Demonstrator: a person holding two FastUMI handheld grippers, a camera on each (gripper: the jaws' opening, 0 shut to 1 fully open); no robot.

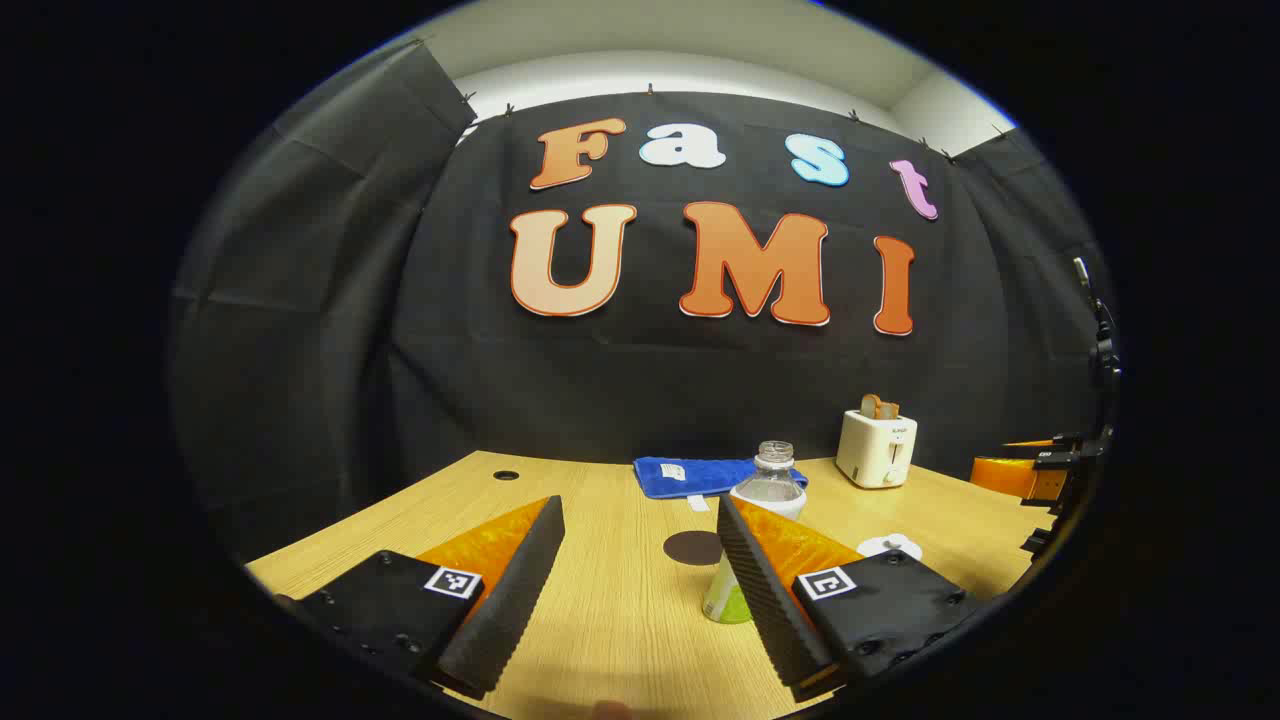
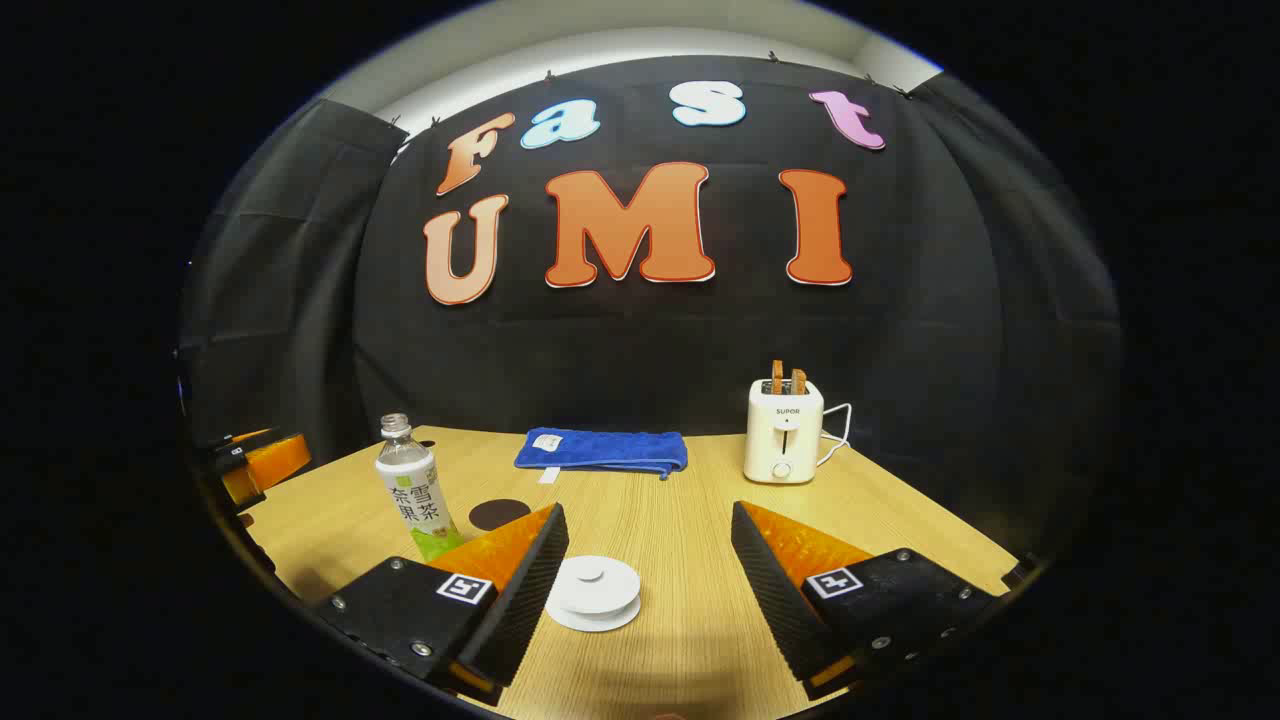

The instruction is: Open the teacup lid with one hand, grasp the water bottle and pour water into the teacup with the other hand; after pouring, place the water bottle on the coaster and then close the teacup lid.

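Note:
A clear water bottle [image 2: 415, 490] with a white and green label stands upright on the wooden table [image 2: 680, 520]. Just right of it lies a dark round coaster [image 2: 498, 514]. The white teacup [image 2: 594, 592] sits low with its lid and knob on, in front of my open right gripper [image 2: 648, 510], close to that gripper's left finger and untouched. In the left gripper view the bottle [image 1: 768, 490] rises behind the right finger of my open left gripper [image 1: 638, 505]. There the coaster [image 1: 690, 547] lies left of the bottle, and the teacup [image 1: 890, 546] peeks out to its right.
A folded blue towel [image 2: 600, 450] lies at the back of the table. A white toaster [image 2: 784, 430] with toast in it stands at the back right, its cord trailing off. The other gripper [image 1: 1040, 470] shows at the right edge of the left gripper view.

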